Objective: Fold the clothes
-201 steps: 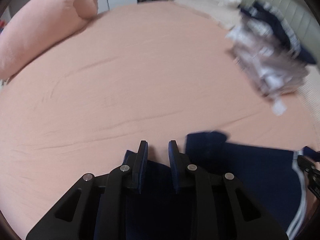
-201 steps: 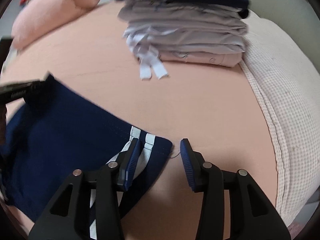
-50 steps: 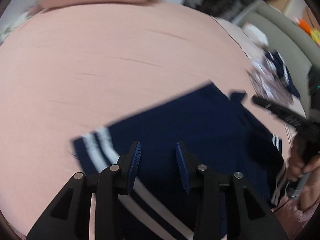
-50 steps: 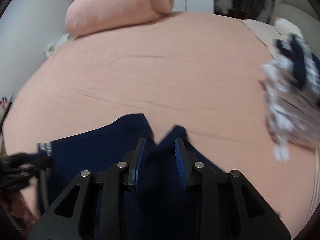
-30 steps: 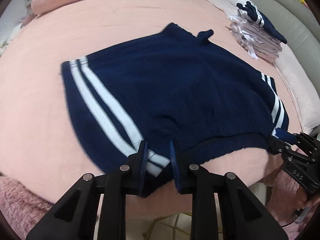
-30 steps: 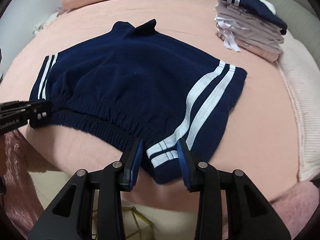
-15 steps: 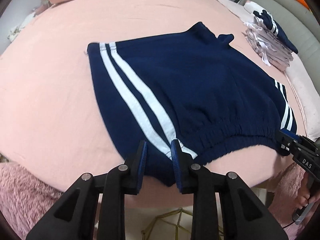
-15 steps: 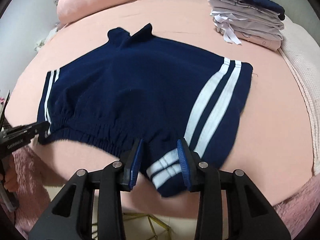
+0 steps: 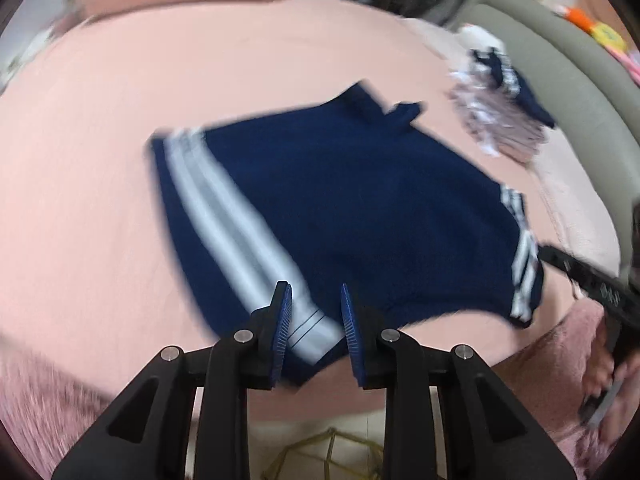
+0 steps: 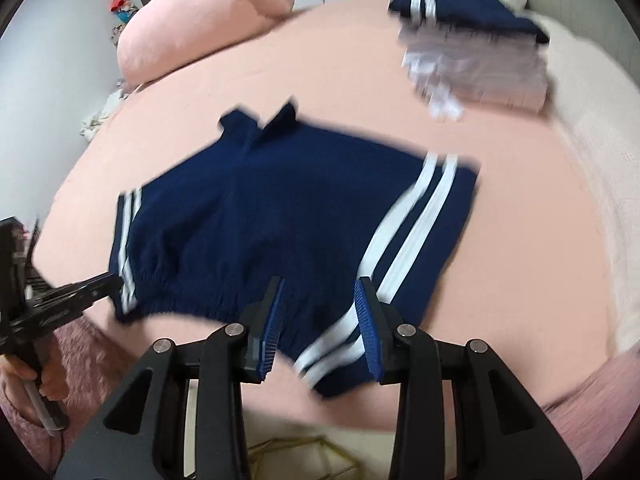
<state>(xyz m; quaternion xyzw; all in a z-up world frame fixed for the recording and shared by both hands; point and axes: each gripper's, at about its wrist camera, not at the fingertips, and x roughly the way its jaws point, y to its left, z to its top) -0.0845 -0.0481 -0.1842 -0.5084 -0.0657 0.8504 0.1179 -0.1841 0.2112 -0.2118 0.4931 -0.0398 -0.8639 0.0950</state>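
Note:
Navy shorts with white side stripes lie spread flat on the pink bed, waistband at the near edge; they also show in the right wrist view. My left gripper is open just above the left waistband corner, with the stripe end between the fingers. My right gripper is open over the right waistband corner. Each gripper shows in the other's view, the right one and the left one, both at the waistband ends.
A stack of folded clothes sits far right on the bed, also in the left wrist view. A pink bolster pillow lies at the back left. A pink fuzzy blanket hangs at the bed's near edge. A grey headboard stands right.
Both grippers have opened and let go of the waistband corners. They have drawn back and up a little; the shorts now lie flat on the bed.

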